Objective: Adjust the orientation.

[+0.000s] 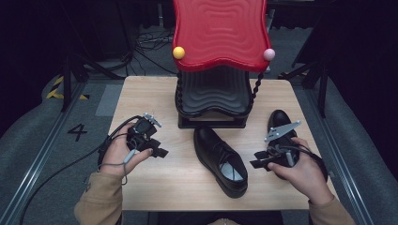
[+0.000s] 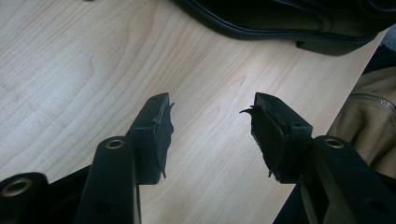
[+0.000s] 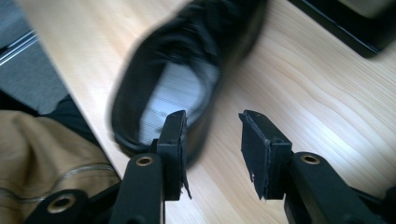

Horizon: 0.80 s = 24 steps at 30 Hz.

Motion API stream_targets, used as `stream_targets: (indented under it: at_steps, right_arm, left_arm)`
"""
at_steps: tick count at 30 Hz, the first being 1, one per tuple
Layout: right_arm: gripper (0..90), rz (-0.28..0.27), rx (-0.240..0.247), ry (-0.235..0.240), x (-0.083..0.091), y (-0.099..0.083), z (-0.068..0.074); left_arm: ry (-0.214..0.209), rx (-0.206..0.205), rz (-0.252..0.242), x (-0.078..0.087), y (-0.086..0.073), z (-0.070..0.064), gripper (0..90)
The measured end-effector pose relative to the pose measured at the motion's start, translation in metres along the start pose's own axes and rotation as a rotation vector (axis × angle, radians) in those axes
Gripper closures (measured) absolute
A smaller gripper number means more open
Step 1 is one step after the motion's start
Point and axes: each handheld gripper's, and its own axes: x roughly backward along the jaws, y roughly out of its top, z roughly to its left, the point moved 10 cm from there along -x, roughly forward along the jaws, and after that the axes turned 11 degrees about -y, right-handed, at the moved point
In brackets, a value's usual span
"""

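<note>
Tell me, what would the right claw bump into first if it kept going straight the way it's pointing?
Probably the black shoe in the middle of the table. The right claw is open and aims at its heel end, with bare wood between them. How far off is hard to judge.

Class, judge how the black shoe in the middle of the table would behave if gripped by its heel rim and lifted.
The black shoe looks glossy, so probably slippery. Its shaped upper suggests stiffness. Held at the heel, the toe would likely droop.
</note>
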Motion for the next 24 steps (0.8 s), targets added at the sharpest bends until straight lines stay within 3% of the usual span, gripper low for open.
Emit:
stream_targets:
  at_steps: [5,11,14,15,18,23,24]
  right_arm:
    - [61.3,0.012,-0.090,-0.074,0.007,-0.009,-0.032]
    - [59.4,0.068,-0.243,-0.186,0.012,-0.029,-0.071]
    - [57.2,0.076,-0.290,-0.200,0.011,-0.034,-0.079]
    - [56.3,0.089,-0.323,-0.216,0.009,-0.037,-0.084]
    - [55.2,0.152,-0.360,-0.248,0.002,-0.048,-0.094]
    - [54.4,0.203,-0.381,-0.238,-0.014,-0.055,-0.098]
    - [56.1,0.199,-0.409,-0.235,-0.020,-0.055,-0.099]
  left_arm:
    - [-0.001,0.003,0.002,-0.001,0.000,0.001,47.7]
    - [0.001,0.007,0.009,-0.003,-0.001,0.000,47.5]
    - [0.001,0.008,0.013,-0.003,-0.002,0.000,47.4]
    - [0.001,0.009,0.012,-0.003,-0.002,0.000,47.4]
    - [0.003,0.014,0.015,-0.003,-0.003,0.000,47.4]
    - [0.002,0.015,0.020,-0.005,-0.005,0.001,47.4]
    - [0.005,0.019,0.021,-0.005,-0.006,0.001,47.4]
